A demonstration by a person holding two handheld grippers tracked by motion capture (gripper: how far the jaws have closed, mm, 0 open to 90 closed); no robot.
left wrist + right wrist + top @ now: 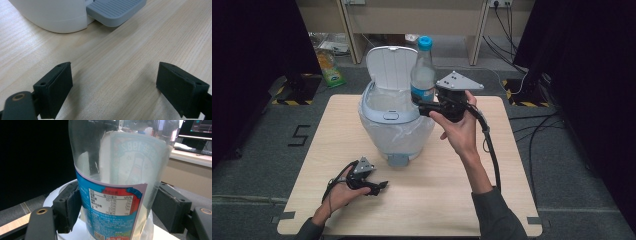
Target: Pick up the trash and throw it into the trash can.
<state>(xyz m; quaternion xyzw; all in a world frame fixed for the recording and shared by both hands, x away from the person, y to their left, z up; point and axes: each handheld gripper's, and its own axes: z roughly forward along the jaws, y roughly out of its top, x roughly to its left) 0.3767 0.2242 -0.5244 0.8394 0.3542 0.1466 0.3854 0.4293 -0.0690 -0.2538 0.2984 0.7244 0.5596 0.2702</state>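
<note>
**Clear bottle held over the open bin**

Clear plastic bottle (422,70), blue-capped and upright, is clamped at its label by the right gripper (426,106) just above the lined white pedal bin (382,107), whose lid is raised. The left gripper (381,187) is rested on the wooden table (437,200), its jaws spread wide and empty, near the grey pedal (115,11).

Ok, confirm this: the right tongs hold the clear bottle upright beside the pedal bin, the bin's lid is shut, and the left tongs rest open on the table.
Not quite: the lid of the pedal bin stands open, as the high view shows. The rest holds: the right tongs hold the clear bottle upright beside the bin, and the left tongs rest open on the table.
</note>
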